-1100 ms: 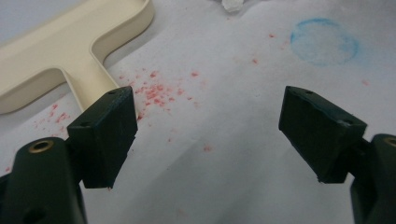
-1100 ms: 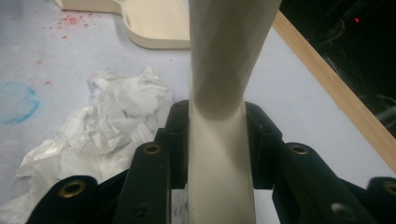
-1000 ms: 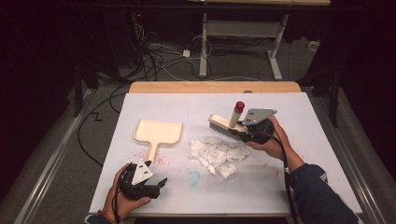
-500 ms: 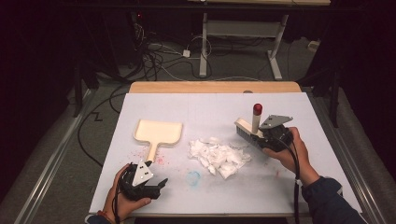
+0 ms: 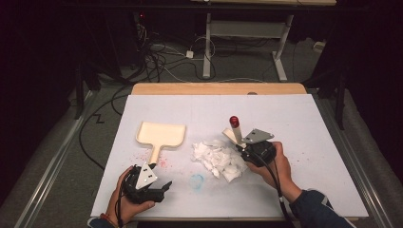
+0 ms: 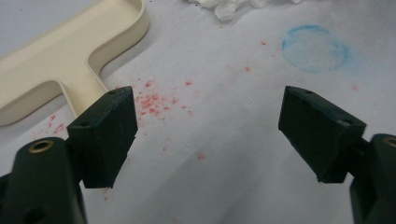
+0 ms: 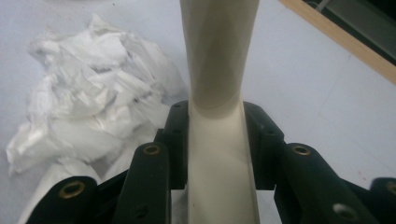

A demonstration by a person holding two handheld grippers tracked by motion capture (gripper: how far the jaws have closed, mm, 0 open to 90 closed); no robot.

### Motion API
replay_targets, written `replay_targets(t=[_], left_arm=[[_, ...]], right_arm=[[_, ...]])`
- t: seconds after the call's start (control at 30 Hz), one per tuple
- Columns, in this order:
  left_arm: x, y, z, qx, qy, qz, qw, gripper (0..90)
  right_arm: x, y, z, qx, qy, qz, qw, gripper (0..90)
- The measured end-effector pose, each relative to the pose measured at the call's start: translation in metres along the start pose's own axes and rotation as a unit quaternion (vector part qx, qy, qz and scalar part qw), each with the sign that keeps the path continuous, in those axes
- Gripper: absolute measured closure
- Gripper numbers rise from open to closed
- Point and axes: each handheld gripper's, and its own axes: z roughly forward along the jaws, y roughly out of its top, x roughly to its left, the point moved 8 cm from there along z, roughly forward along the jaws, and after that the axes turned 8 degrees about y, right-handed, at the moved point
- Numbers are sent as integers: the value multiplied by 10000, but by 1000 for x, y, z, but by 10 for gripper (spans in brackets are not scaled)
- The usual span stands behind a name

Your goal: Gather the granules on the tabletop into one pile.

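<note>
Just left of my right hand-held gripper (image 5: 248,148) lies the paper pile (image 5: 218,159), touching the brush (image 5: 235,130) clenched in it, handle pointing up and away. Farther left sits the dustpan (image 5: 160,134), near my left hand-held gripper (image 5: 159,189), jaws wide apart.

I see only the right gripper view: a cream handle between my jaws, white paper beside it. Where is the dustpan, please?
Observer: In the high view the dustpan lies left of the paper scraps, its handle toward the person.
Operator: Does the left gripper hold it?
Observer: No. The left gripper is open, with nothing between its jaws, beside that handle.
Operator: What is on my handle's far end?
Observer: The brush handle ends in a red tip.
</note>
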Motion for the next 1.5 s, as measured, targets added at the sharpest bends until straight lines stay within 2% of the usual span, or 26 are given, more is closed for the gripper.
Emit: replay_targets(t=[0.17, 0.27, 0.4, 0.67, 0.77, 0.83, 0.9, 1.17, 1.23, 1.3, 1.37, 1.5], left_arm=[[0, 0, 0, 7, -10, -4, 10000, 191], [0, 0, 1, 24, 2, 7, 10000, 191], [0, 0, 0, 14, 0, 5, 10000, 191], [1, -1, 0, 49, 6, 2, 10000, 191], [1, -1, -1, 44, 17, 2, 10000, 190], [1, -1, -1, 36, 24, 7, 10000, 190], [1, -1, -2, 32, 25, 14, 10000, 190], [0, 0, -2, 27, 14, 17, 10000, 190], [0, 0, -1, 38, 15, 23, 10000, 190], [-1, 0, -1, 44, -2, 32, 10000, 191], [-1, 1, 0, 47, -12, 51, 10000, 191], [-2, 1, 0, 65, -39, 78, 9999, 191]], right_arm=[[11, 11, 4, -278, 193, 132, 9993, 678], [15, 17, 2, -489, 398, 267, 9977, 682], [14, 19, -3, -626, 416, 227, 9969, 683], [-3, 25, -41, -1099, 543, 164, 9923, 683], [-10, 24, -56, -1231, 631, 217, 9902, 683], [-12, 21, -66, -1219, 709, 136, 9899, 683], [-12, 13, -75, -1093, 843, 28, 9904, 684], [-7, -31, -102, -737, 1091, -116, 9912, 683], [-5, -41, -105, -622, 1189, -178, 9908, 683], [-5, -50, -106, -517, 1105, -202, 9923, 683], [-4, -57, -106, -416, 1122, -196, 9926, 684], [1, -64, -99, -265, 1230, -229, 9918, 684]])
